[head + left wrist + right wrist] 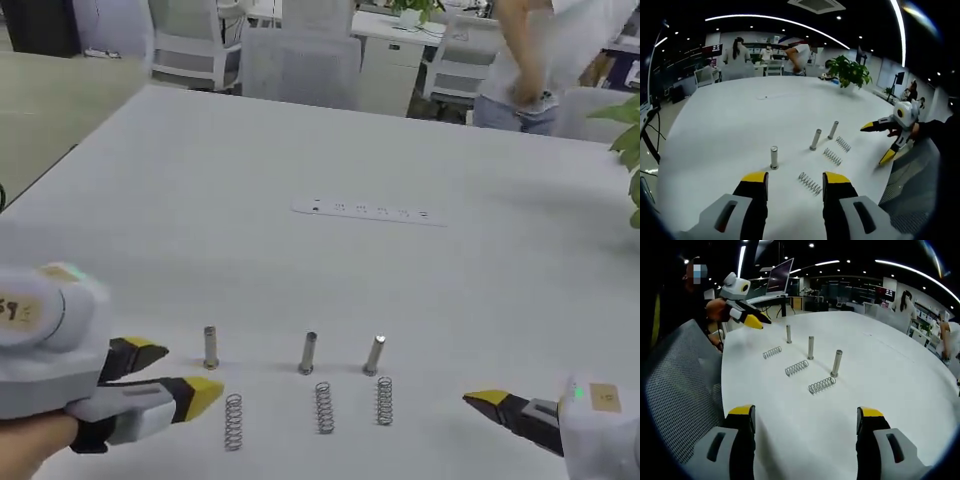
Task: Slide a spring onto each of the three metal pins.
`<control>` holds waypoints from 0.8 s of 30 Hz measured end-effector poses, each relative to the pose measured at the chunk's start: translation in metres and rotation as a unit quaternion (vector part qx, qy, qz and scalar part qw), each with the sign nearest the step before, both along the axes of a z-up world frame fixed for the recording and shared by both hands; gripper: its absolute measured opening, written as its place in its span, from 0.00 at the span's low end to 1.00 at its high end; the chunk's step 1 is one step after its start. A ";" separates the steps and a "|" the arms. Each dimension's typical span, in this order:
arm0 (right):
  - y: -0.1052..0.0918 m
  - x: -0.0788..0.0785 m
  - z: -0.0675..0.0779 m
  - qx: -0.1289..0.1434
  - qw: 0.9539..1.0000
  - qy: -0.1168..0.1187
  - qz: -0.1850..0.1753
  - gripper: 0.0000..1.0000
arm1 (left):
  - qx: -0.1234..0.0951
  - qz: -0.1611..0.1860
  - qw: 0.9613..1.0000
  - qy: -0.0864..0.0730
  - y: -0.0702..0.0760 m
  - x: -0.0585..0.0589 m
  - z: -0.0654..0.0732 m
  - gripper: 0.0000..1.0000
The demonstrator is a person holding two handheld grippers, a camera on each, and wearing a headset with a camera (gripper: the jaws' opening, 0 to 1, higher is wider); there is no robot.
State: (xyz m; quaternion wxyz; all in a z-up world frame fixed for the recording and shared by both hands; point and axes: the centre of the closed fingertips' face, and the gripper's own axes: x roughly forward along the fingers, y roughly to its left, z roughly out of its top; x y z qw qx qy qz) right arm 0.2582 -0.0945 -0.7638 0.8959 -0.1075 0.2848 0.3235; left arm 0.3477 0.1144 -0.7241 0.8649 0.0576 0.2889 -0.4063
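Observation:
Three short metal pins stand upright in a row near the table's front edge: left pin [210, 347], middle pin [308, 353], right pin [374, 355]. A loose spring lies flat in front of each: left spring [233, 421], middle spring [324, 407], right spring [385, 400]. My left gripper [180, 372] is open and empty just left of the left spring, which lies ahead of its jaws [810, 183]. My right gripper [500, 405] is open and empty, well to the right of the right spring [822, 385].
A white power strip [368, 210] lies flat mid-table beyond the pins. A potted plant [850, 72] stands at the table's far right. A mesh chair [680, 385] is at the table's near edge. A person [540, 50] and office chairs are behind the far edge.

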 end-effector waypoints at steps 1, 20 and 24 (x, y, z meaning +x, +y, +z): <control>0.000 0.000 0.000 0.000 1.000 0.000 0.000 0.82 | 0.000 0.000 1.000 0.002 0.000 -0.002 -0.002 0.37; 0.000 0.000 -0.001 0.002 1.000 0.002 0.000 0.82 | 0.061 -0.077 0.994 0.046 -0.031 -0.027 -0.045 0.34; 0.000 0.000 -0.001 0.002 1.000 0.002 -0.001 0.82 | 0.074 -0.082 0.993 0.040 -0.036 -0.024 -0.050 0.36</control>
